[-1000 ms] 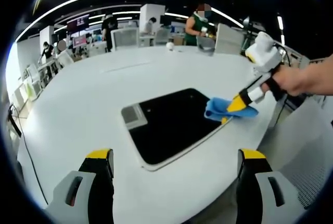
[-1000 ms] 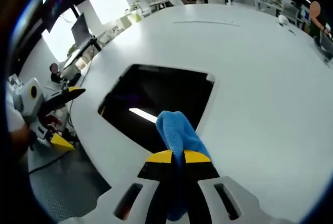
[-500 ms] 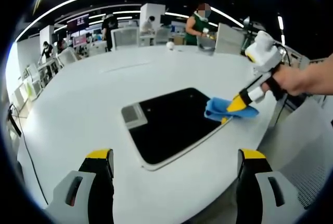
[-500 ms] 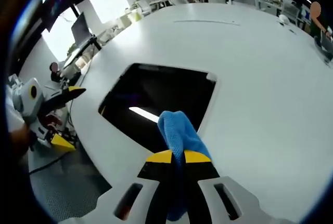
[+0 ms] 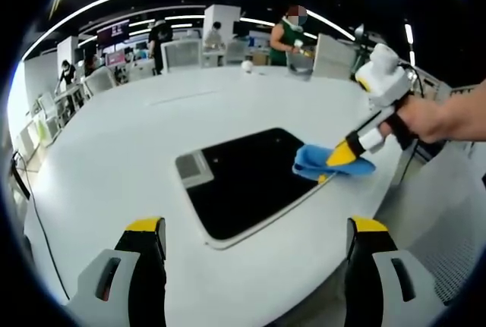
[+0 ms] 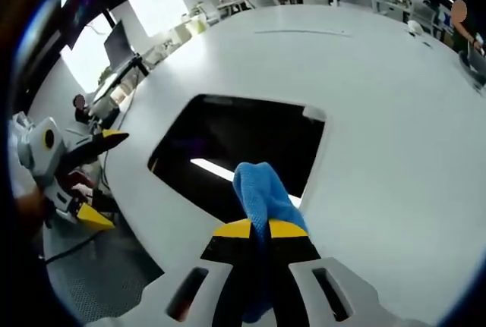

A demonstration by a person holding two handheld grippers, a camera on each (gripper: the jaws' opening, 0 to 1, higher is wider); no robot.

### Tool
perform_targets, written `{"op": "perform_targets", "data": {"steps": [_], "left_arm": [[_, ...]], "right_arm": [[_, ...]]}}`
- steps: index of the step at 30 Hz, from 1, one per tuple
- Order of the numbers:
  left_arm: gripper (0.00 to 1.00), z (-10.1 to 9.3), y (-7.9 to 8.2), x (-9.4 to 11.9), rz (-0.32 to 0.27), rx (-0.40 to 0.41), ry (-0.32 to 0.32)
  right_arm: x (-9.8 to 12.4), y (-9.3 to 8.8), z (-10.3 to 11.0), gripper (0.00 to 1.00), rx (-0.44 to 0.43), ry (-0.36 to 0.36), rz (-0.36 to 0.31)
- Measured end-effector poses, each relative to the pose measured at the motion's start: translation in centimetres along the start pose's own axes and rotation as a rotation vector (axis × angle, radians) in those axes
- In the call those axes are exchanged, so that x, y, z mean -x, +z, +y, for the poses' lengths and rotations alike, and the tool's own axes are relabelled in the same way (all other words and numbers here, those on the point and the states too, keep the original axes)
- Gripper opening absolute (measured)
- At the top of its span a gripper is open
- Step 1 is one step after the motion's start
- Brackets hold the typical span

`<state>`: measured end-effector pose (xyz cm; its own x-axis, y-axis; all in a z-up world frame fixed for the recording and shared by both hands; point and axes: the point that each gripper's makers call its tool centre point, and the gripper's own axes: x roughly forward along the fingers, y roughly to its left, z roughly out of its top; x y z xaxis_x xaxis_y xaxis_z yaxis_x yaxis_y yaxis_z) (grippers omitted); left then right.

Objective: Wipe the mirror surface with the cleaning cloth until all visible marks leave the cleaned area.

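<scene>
The right gripper is clamping its jaws together on the cloth, a blue bunch sticking out ahead of the yellow tips and pressing down at the mirror's near edge. In the left gripper view the same gripper, held by a hand, is coming in from the right with the cloth lying over the mirror's right corner. The left gripper is holding nothing, its jaws standing wide apart above the table's near edge, clear of the mirror; in the right gripper view it is hanging off the table's left edge. Compared with a second ago, the cloth is sitting slightly further in over the dark glass, and in the right gripper view the mirror is reaching a little closer beneath the tips. The mirror is lying flat near the table's edge, between the two grippers, directly under the right one's tips and well ahead of the left one.
</scene>
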<state>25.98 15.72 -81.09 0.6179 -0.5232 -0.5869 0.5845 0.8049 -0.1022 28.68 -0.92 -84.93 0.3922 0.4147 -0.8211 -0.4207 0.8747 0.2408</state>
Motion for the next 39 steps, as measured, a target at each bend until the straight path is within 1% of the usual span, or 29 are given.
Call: {"op": "perform_targets", "data": {"steps": [8, 24, 30, 39], "left_arm": [[0.99, 0.1, 0.1, 0.0, -0.006, 0.006, 0.003], [0.99, 0.1, 0.1, 0.0, -0.009, 0.012, 0.003], [0.99, 0.1, 0.1, 0.1, -0.008, 0.011, 0.002], [0.99, 0.1, 0.1, 0.1, -0.009, 0.011, 0.004]], "right_arm": [[-0.5, 0.3, 1.0, 0.01, -0.022, 0.007, -0.003], [-1.1, 0.6, 2.6, 0.01, -0.022, 0.021, -0.012], [-1.4, 0.8, 3.1, 0.01, -0.036, 0.028, -0.016], [-1.9, 1.1, 4.3, 0.01, -0.038, 0.039, -0.018]]}}
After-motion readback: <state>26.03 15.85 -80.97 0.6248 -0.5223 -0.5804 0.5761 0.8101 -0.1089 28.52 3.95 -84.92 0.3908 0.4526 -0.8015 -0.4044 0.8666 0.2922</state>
